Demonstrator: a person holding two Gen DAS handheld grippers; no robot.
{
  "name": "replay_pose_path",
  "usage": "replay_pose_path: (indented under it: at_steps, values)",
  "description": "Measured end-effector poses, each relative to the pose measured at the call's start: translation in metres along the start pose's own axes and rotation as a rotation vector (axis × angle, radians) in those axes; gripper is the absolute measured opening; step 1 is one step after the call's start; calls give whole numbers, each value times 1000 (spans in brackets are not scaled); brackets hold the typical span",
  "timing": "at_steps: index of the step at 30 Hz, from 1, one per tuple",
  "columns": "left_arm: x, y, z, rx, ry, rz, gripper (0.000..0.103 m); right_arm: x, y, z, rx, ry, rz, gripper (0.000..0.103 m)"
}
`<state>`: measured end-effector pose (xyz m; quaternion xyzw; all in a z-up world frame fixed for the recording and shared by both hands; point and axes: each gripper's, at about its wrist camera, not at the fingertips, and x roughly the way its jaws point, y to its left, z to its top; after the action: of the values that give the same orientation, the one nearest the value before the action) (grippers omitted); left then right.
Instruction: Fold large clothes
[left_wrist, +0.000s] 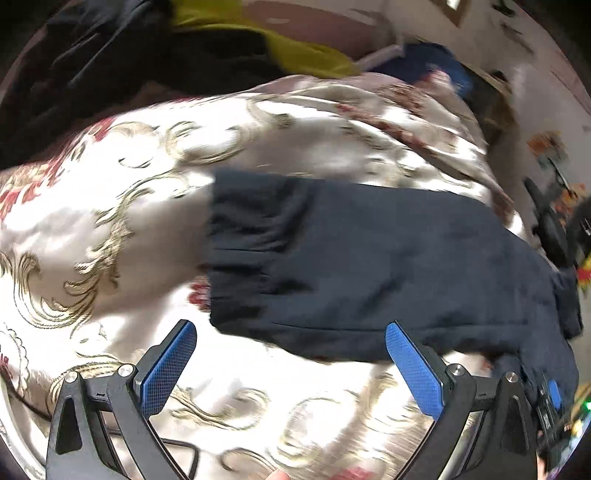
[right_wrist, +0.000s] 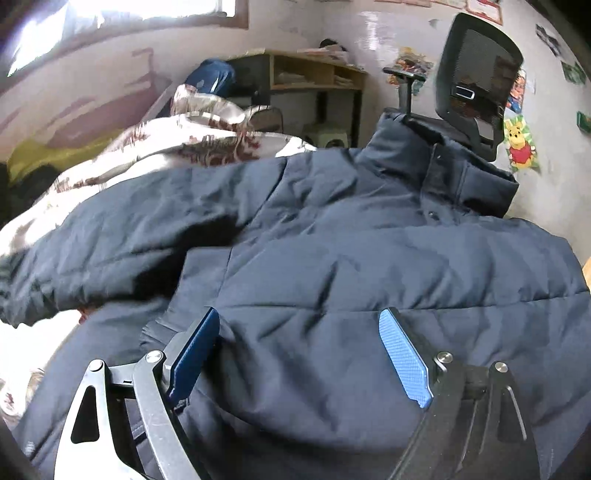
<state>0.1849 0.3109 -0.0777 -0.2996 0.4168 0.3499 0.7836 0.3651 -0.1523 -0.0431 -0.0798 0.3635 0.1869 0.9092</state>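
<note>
A dark navy padded jacket (right_wrist: 332, 258) lies spread on a bed with a cream, gold and red patterned cover (left_wrist: 110, 221). Its collar (right_wrist: 443, 173) points toward the far wall. One sleeve (left_wrist: 351, 258) stretches out to the left, its elastic cuff (left_wrist: 251, 251) at the end. My left gripper (left_wrist: 291, 354) is open and empty, just in front of the sleeve's near edge. My right gripper (right_wrist: 299, 350) is open and empty, low over the jacket's body, fingers astride the fabric.
A black mesh office chair (right_wrist: 476, 85) stands behind the jacket's collar. A wooden shelf desk (right_wrist: 314, 77) is against the far wall. Yellow-green cloth (left_wrist: 295, 48) and dark clothes (left_wrist: 92, 74) lie at the bed's far side. A black cable (left_wrist: 177, 446) runs under my left gripper.
</note>
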Motion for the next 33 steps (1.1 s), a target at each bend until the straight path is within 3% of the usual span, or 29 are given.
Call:
replay_pose_path:
  at_steps: [6, 9, 11, 13, 17, 18, 21, 25, 28, 33]
  values:
    - [30, 6, 2, -28, 50, -3, 101, 4, -4, -8, 24, -2, 6, 89]
    - [49, 12, 1, -72, 106, 22, 87, 8, -5, -10, 27, -1, 4, 90]
    - [50, 12, -1, -83, 92, 43, 78, 10, -5, -12, 27, -2, -1, 90]
    - [43, 11, -2, -85, 43, 67, 52, 13, -4, -13, 25, -5, -10, 91]
    - [25, 10, -2, -99, -46, 37, 23, 15, -2, -15, 19, -12, -27, 91]
    - [16, 7, -3, -89, -82, 32, 11, 14, -2, -14, 19, -18, -30, 91]
    - [-20, -10, -3, -20, -215, -6, 10, -2, -7, -13, 53, -75, 5, 91]
    - [-80, -41, 14, 113, -403, -109, 9, -38, -27, -12, 147, -171, 52, 91]
    - [-135, -89, 25, 241, -546, -234, 9, -59, -40, -10, 186, -213, 53, 91]
    - [-195, -180, 38, 406, -654, -465, 9, -98, -75, -8, 277, -283, 32, 91]
